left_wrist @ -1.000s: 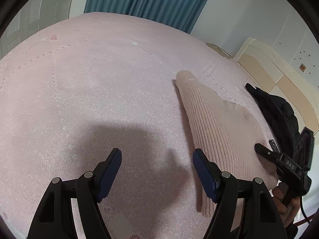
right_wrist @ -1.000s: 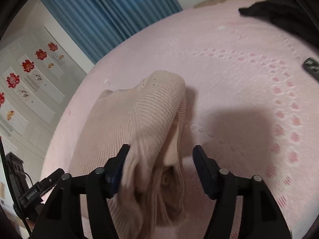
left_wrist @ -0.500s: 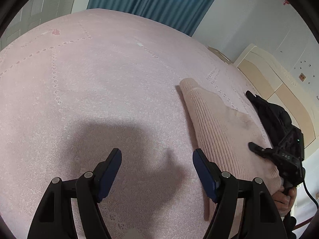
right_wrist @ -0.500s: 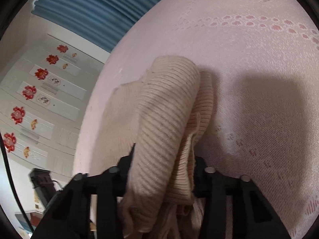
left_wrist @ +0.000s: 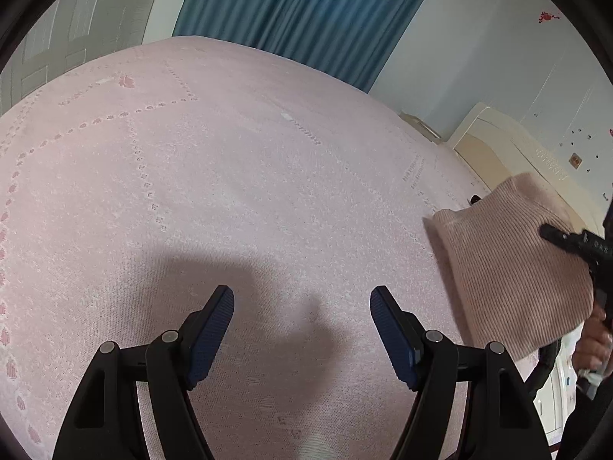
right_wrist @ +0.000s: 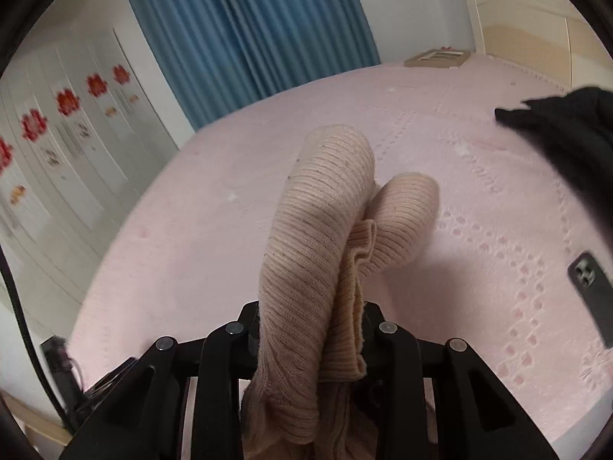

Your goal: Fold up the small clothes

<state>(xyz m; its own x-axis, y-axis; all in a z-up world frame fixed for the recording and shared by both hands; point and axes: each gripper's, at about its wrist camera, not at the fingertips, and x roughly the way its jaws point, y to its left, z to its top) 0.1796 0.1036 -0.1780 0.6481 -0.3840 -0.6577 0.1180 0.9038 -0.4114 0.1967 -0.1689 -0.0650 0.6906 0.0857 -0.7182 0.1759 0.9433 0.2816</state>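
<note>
Sweater [right_wrist: 322,230] bunched between closing right gripper [right_wrist: 312,320], hiding its fingers

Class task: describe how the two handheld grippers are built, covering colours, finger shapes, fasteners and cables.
Left gripper: black linkage arms, silver rivets, ribbed blue pads. Right gripper: matching black arms and rivets; white lettering and a black cable show in the left wrist view.

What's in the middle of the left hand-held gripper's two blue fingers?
Nothing. In the left wrist view, the left hand-held gripper stands open, with only the bare pink bedspread between its fingers.
</note>
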